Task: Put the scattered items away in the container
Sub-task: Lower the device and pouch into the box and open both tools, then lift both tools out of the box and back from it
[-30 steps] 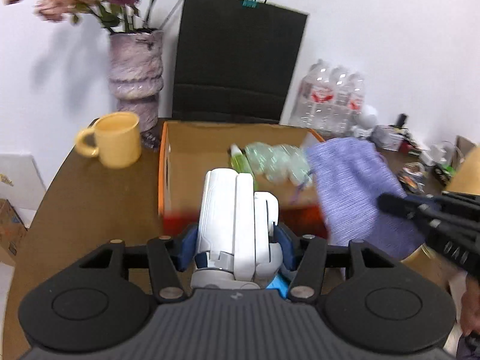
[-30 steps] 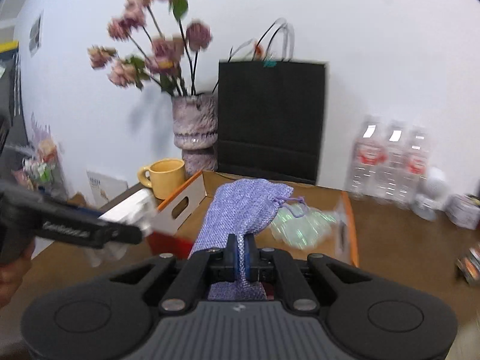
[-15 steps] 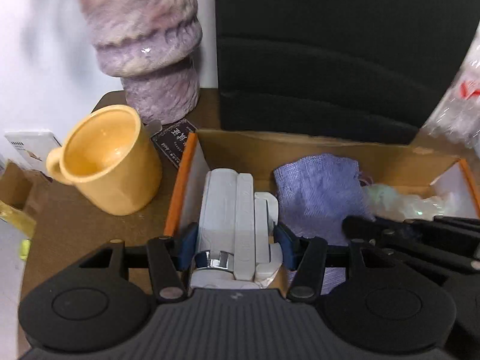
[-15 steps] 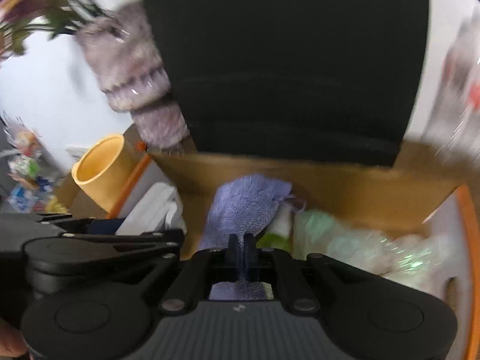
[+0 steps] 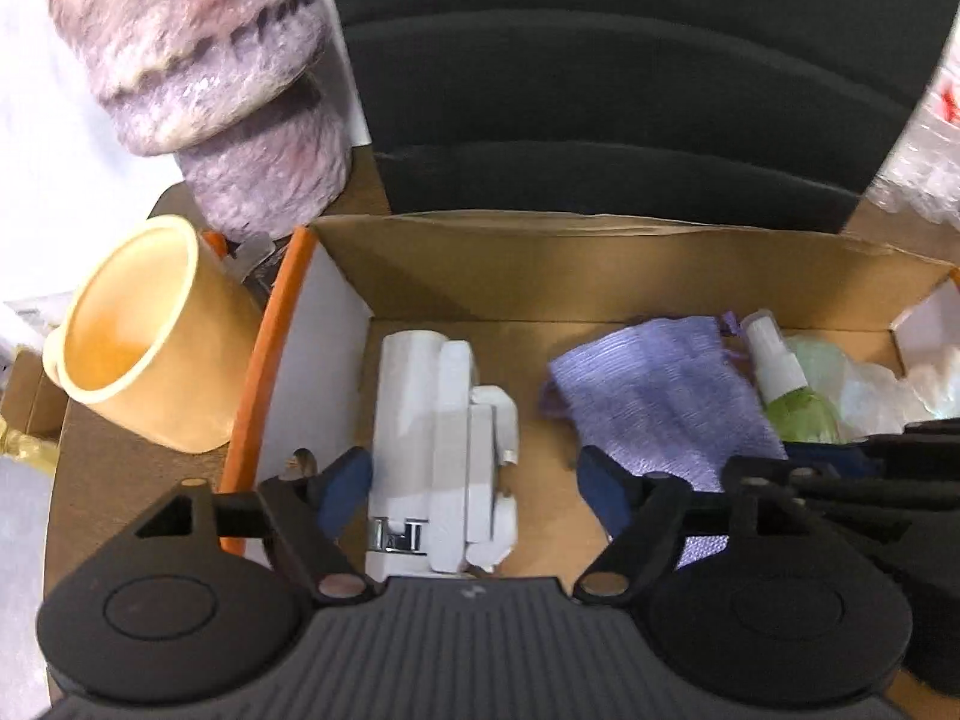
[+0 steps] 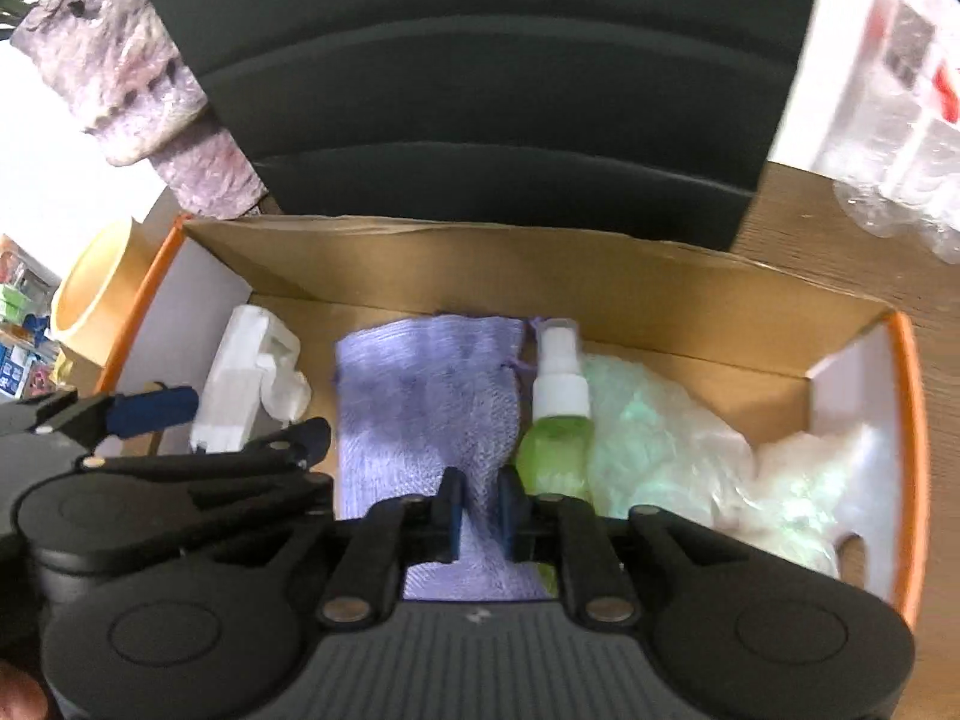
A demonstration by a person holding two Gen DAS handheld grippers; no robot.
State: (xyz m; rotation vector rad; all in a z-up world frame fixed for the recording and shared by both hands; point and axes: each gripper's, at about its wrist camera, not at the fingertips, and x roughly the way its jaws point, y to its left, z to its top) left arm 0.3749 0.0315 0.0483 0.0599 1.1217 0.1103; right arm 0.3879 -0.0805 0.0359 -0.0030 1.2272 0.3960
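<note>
The cardboard box point(image 5: 540, 264) with an orange rim point(image 6: 909, 420) holds all the items. A white plastic gadget point(image 5: 441, 450) lies on the box floor at the left; it also shows in the right wrist view point(image 6: 240, 384). My left gripper point(image 5: 474, 492) is open around it, fingers apart from its sides. A purple cloth pouch point(image 6: 420, 408) lies in the middle, also in the left wrist view point(image 5: 654, 402). My right gripper point(image 6: 480, 507) stands slightly open just over the pouch. A green spray bottle point(image 6: 555, 420) and crumpled clear plastic point(image 6: 690, 456) lie to the right.
A yellow mug point(image 5: 138, 336) stands just outside the box's left wall. A purple vase point(image 5: 204, 60) and a black paper bag point(image 6: 480, 90) stand behind the box. Packed water bottles point(image 6: 900, 108) are at the back right on the brown table point(image 6: 852, 264).
Both grippers moved down into the box. The left gripper opened and let go of the white gadget. The right gripper parted and released the purple pouch, which now lies on the box floor.
</note>
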